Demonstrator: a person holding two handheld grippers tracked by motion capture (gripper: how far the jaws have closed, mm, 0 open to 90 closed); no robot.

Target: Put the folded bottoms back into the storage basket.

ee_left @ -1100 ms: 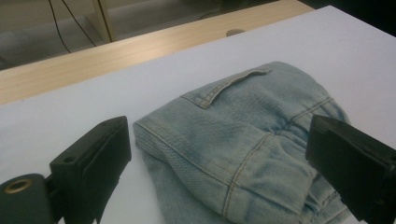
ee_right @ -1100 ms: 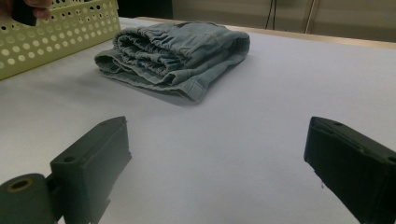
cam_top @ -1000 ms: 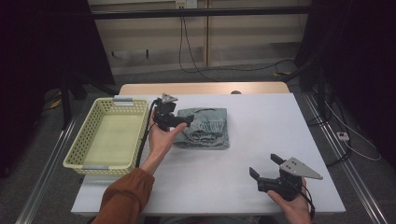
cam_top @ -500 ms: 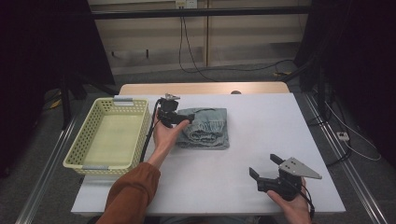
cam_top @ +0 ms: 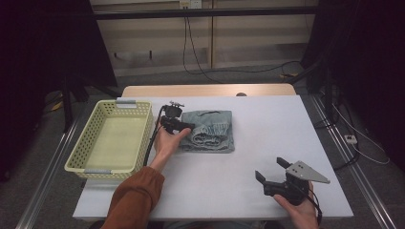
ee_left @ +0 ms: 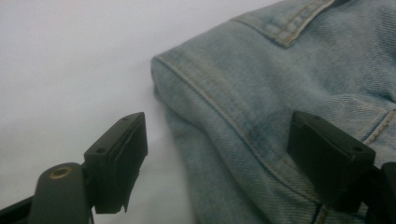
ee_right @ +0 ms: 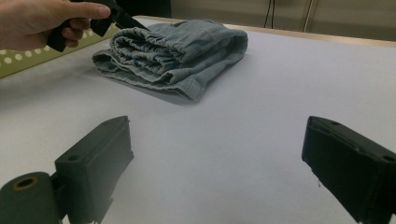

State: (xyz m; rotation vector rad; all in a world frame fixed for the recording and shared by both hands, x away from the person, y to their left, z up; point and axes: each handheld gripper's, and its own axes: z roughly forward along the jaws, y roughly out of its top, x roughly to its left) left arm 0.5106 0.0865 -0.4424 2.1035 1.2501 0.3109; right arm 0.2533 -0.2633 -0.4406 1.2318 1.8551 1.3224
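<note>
Folded light-blue denim (cam_top: 212,136) lies in the middle of the white table (cam_top: 267,124). My left gripper (cam_top: 185,126) is at the denim's left edge. In the left gripper view it (ee_left: 224,163) stands open, one jaw over the bare table and the other over the denim (ee_left: 280,84), astride a stitched corner. My right gripper (cam_top: 271,169) is held near the front right of the table, open and with nothing in it. In the right gripper view its jaws (ee_right: 222,172) point across bare table toward the denim (ee_right: 177,51), where the other hand holds the left gripper (ee_right: 100,21).
A pale yellow plastic basket (cam_top: 90,143) stands at the table's left side, with nothing visible in it; its wall (ee_right: 18,60) also appears in the right gripper view. A wooden strip (cam_top: 205,90) runs along the table's far edge. Cables lie on the floor beyond.
My left gripper has edged a little nearer to the denim's left edge, and the forearm has shifted with it. The right gripper has stayed where it was.
</note>
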